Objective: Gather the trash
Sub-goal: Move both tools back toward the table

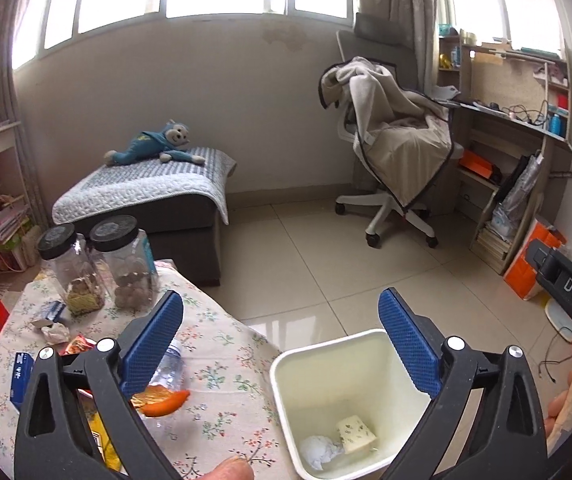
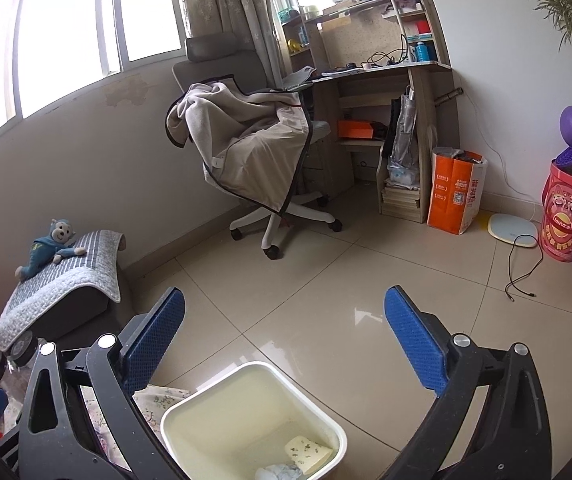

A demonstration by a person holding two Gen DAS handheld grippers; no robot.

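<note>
- Trash sits in two places: a crumpled white tissue (image 1: 319, 451) and a pale speckled sponge piece (image 1: 355, 435) already lie at the bottom of the white bin (image 1: 286, 364), which stands on the floor just beside the tabletop (image 1: 226, 364).
- More trash waits on the floral cloth: an orange peel (image 1: 166, 402) at about 9 o'clock from the bin, a clear plastic bottle (image 1: 168, 368) touching it, and a crumpled wrapper (image 1: 56, 332) farther toward 10 o'clock, near two black-lidded jars (image 1: 120, 264).
- Left tool (image 1: 282, 344) is released, its blue pads spread wide, one over the cloth and one over the bin; it carries nothing.
- Right tool (image 2: 284, 348) is likewise released and bare, hanging above the bin's near rim.
- To do the next pick well, I judge the left tool should swing toward 9 o'clock, straddle the peel squarely and clench low against the cloth without snagging the fabric.
- Peel and bottle touch, so a careless grab may roll the bottle.
</note>
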